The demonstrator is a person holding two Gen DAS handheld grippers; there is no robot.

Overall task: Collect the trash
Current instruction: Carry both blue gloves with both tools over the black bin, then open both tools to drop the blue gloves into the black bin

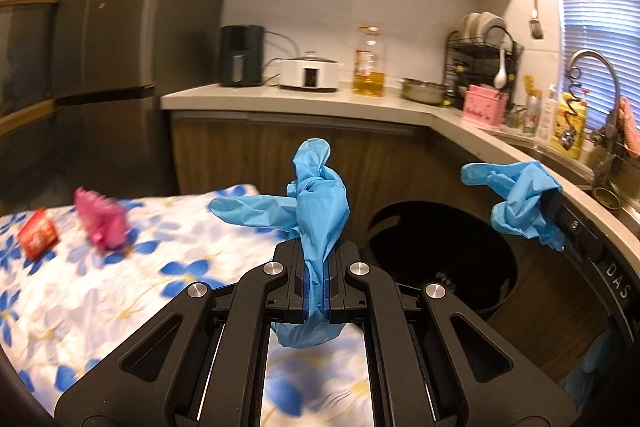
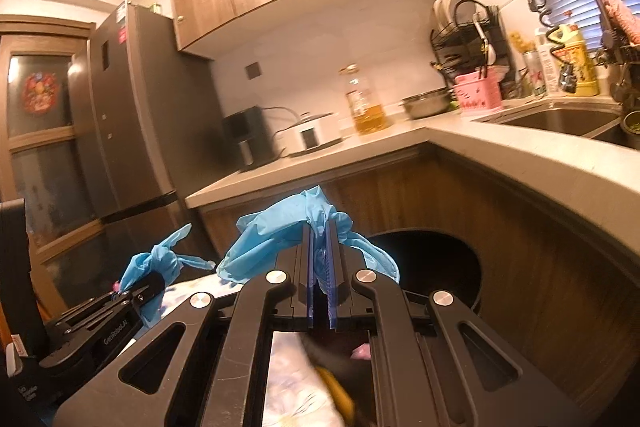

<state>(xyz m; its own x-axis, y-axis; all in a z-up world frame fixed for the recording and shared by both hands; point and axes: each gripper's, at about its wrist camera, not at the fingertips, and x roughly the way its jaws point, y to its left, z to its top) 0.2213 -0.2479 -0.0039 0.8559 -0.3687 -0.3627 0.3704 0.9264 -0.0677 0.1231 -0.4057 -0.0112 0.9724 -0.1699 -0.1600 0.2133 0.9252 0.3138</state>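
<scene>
Left gripper nearest, jaws clamped on my crumpled blue nitrile glove, held over the edge of the blue-flowered white tablecloth. Round black trash bin sits just beyond, against the wooden cabinet. Right gripper pinches a second blue glove above the bin. Pink crumpled wrapper and red packet lie on the cloth.

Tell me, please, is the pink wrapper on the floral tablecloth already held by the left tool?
No, the pink wrapper lies loose on the floral tablecloth, while the left tool is shut on a blue glove.
</scene>
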